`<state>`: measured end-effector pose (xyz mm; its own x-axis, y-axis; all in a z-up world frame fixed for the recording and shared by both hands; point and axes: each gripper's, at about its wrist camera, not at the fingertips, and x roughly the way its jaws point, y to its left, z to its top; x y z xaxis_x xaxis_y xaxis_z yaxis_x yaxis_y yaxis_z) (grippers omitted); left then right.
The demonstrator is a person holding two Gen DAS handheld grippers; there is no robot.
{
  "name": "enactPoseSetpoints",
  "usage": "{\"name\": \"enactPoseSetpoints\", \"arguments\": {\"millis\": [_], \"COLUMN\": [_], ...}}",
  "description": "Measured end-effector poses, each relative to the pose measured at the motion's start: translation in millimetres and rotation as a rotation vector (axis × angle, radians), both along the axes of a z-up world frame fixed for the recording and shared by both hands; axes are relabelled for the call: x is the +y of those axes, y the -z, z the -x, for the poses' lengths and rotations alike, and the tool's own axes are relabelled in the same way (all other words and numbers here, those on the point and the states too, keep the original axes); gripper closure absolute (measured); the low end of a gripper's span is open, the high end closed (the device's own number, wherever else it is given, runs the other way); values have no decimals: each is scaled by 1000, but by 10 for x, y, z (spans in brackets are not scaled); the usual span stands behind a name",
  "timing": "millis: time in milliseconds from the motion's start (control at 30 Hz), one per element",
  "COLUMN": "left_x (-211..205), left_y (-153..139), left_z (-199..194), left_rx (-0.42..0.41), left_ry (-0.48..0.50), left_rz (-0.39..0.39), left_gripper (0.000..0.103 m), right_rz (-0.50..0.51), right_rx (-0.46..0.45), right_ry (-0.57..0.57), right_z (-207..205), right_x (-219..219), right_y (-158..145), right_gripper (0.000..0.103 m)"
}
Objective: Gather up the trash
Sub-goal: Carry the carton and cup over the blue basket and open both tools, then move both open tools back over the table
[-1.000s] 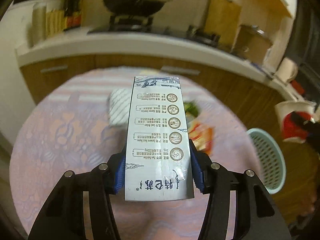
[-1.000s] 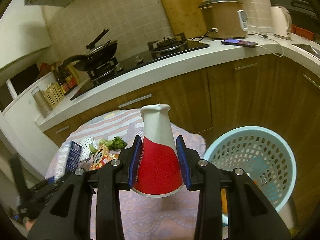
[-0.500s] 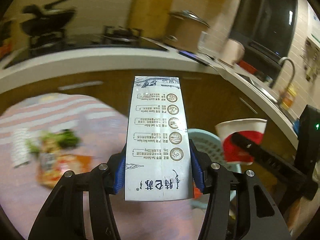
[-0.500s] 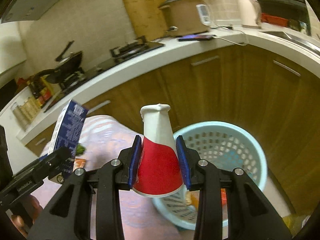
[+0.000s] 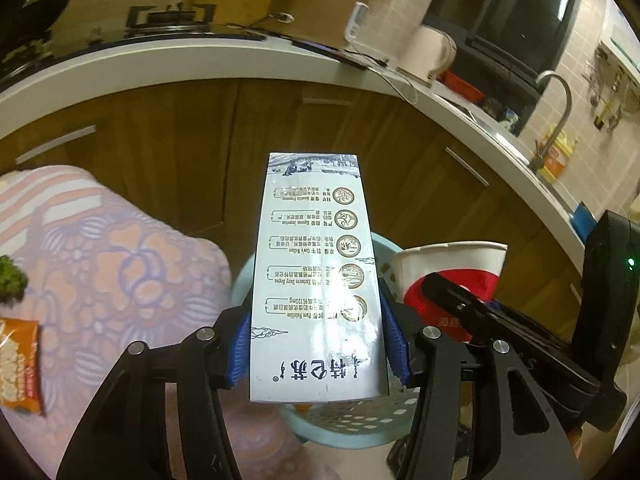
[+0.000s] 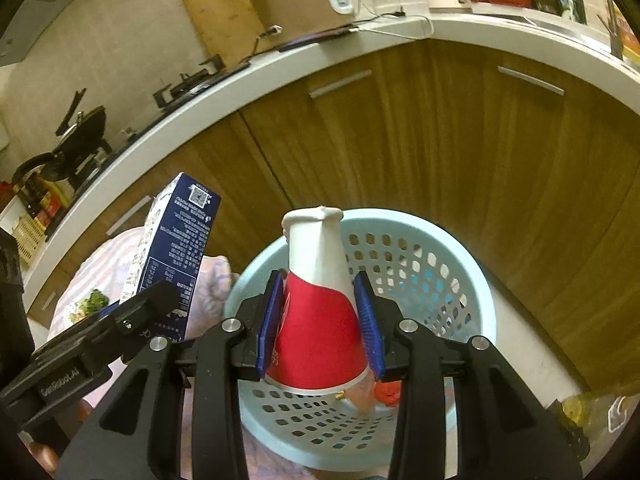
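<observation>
My left gripper (image 5: 318, 344) is shut on a white and blue milk carton (image 5: 316, 272) and holds it over the near rim of the light blue perforated trash basket (image 5: 352, 424). My right gripper (image 6: 320, 332) is shut on a red and white paper cup (image 6: 320, 320), squeezed flat at its far end, directly above the basket (image 6: 452, 276). The cup (image 5: 452, 276) also shows at the right of the left wrist view, and the carton (image 6: 176, 256) at the left of the right wrist view. Some trash lies in the basket bottom.
A table with a floral pink cloth (image 5: 120, 272) stands left of the basket, holding an orange snack wrapper (image 5: 18, 364) and broccoli (image 5: 10, 280). Wooden cabinets (image 6: 400, 140) under a white counter (image 6: 460, 28) curve behind the basket. A crumpled bag (image 6: 588, 412) lies at the right.
Both grippers have swung from the table toward the basket. The carton now hangs over the basket rim and the cup is above its middle. Both grips are unchanged.
</observation>
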<state>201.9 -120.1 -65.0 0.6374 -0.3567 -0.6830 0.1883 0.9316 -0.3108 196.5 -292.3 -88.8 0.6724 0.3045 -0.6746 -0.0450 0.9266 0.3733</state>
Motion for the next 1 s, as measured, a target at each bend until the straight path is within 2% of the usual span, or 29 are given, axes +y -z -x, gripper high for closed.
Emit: {"name": "enactPoseSetpoints", "arguments": {"millis": [33,100,133,300,533,700,1000], "left_x": [-21,-33,-18,107,401,767,1687], "left_y": [8,16,14,-29,-178,-327,-506], "left_z": [-17,-12,0,62,297,572,1049], "left_rx": [3,-4,-8,-14,-53,-103,-126], "left_ry": [13,13,13,-10,-81,-165,-371], "left_rz": [-2,-17,-24,-19,-7,-15,-22], "left_gripper": [43,38,38,38,38,38,38], "right_rz": [-1,3,6,-5,-3,-3,35], "right_rx": [16,20,18,17,-31,-67,-123], "right_ry": [8,29,40,45,-13,-112,-345], "right_z": [-23,-54,-54,-32,57,133,336], "right_x": [-15,-32,-53,-91,147,543,1522], "right_y": [39,60,72,76,-113,-273,-457], "right_gripper": [54,39,38,38,38,38,38]}}
